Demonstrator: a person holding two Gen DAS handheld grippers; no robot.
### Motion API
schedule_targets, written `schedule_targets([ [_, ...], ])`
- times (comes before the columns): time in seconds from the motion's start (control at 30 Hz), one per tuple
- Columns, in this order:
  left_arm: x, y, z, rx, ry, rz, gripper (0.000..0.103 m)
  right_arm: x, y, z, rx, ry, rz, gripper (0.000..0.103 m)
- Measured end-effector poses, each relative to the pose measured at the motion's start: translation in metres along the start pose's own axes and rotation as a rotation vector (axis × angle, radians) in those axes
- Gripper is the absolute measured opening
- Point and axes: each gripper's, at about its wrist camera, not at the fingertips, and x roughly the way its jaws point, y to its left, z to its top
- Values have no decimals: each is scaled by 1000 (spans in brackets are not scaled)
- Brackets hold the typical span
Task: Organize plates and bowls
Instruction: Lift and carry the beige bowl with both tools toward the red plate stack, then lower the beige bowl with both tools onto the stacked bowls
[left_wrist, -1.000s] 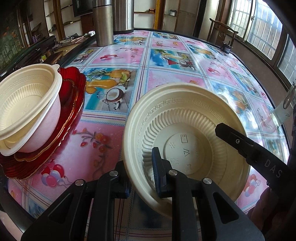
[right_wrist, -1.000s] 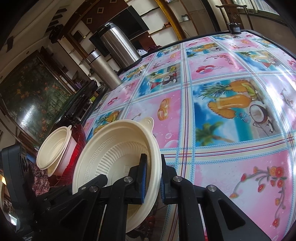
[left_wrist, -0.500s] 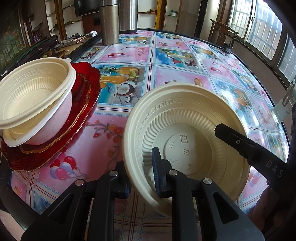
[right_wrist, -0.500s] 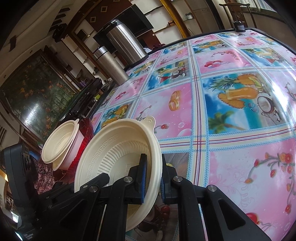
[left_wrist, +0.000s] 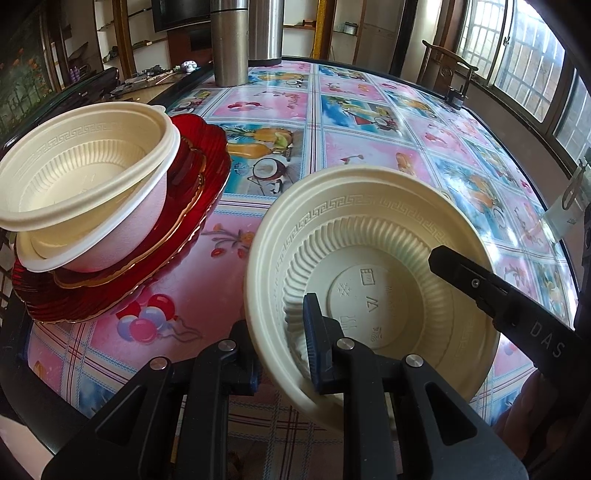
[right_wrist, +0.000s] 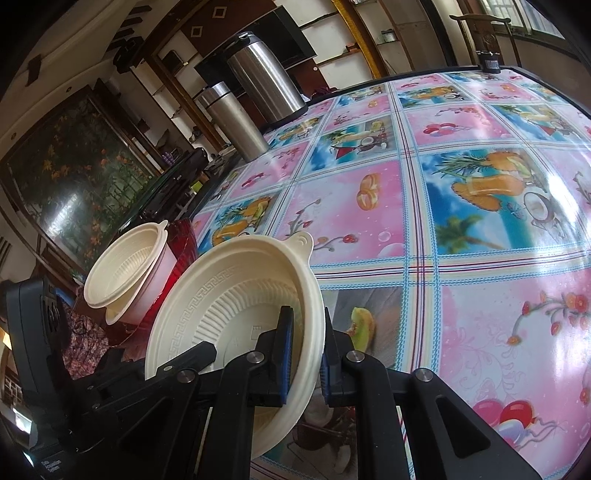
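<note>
**Both grippers on one cream bowl, held over the table**

L gripper (left_wrist: 281, 347) comes in low from the near edge, pointing across the table (left_wrist: 369, 122). Its fingers (left_wrist: 316, 347) straddle the near rim of the cream bowl (left_wrist: 369, 280): one pad inside against the ribbed wall, the other outside under the rim, closed onto the wall w/ no gap visible.

R gripper (right_wrist: 304, 349) reaches in from the bowl's right side; in the L wrist view one black finger w/ "DAS" lettering lies inside the bowl. In the R wrist view its blue-padded fingers (right_wrist: 286, 354) pinch the rim, one in, one out, clamped on the wall.

Bowl is tilted, mouth toward the L camera, and looks lifted off the tablecloth, tho contact underneath can't be seen. It has a small tab on the far rim in the R view.

To the left, near the table edge: two more cream bowls (left_wrist: 81, 177), loosely nested and askew, sitting on a stack of red plates (left_wrist: 184, 206). Held bowl is beside that stack, not touching.

Two steel flasks (left_wrist: 229, 40) stand at the far side
</note>
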Motion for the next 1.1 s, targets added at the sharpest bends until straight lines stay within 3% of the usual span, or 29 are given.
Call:
schedule_targets([
  [0.27,-4,7,-1,-10,3,-21,18,-3,10,-1,-22,-24,-13,12],
  [1.1,-41,40,8,-29,-94,-32,18,-20,63,7,-103,-89,7,13],
])
